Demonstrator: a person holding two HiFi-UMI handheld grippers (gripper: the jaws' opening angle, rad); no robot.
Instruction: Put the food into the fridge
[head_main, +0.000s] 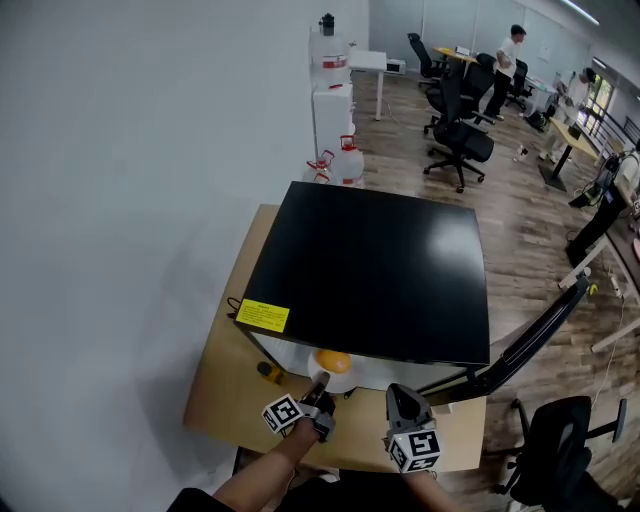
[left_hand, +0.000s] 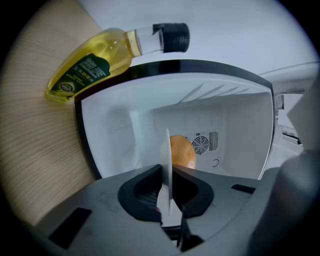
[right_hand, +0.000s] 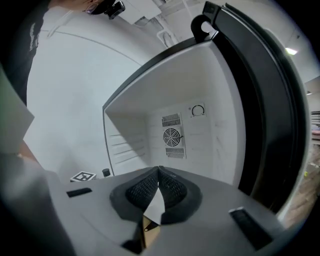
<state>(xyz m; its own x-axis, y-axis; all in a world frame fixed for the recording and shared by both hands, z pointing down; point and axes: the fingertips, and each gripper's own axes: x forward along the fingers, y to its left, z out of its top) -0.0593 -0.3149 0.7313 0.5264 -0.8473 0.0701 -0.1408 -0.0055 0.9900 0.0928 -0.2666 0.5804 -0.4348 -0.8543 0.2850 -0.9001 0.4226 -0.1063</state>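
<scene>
The plate (left_hand: 167, 155) you carried was thin, stiff and probably breakable. Gripped at one spot on its rim, it would have levered hard against the pads. That rim was the only sensible place to take hold of it, but it called for a firm squeeze and a level hand. The food (left_hand: 184, 152) sat loose on the plate and looked light, and being rounded it could have rolled off at any tilt.

The food was a smooth, orange-brown lump, a bun or a fruit, I cannot tell which. The plate was plain white and showed edge-on in the left gripper view.

Your left gripper (left_hand: 167, 172) had its fingers (left_hand: 145, 187) closed tight on the plate's near rim. In the head view, plate and food (head_main: 333, 361) were at lower centre, right at the mouth of the open fridge (head_main: 370, 270), whose white inside filled the middle of the left gripper view.

Your right gripper (right_hand: 159, 172) had its fingers (right_hand: 142, 190) pressed together with nothing between them, and it faced the fridge interior. The fridge door (head_main: 530, 340) stood open at the right of the head view.

An oil bottle (left_hand: 95, 65) lay on the worktop (head_main: 225, 390) at the upper left of the left gripper view, beside the fridge.
</scene>
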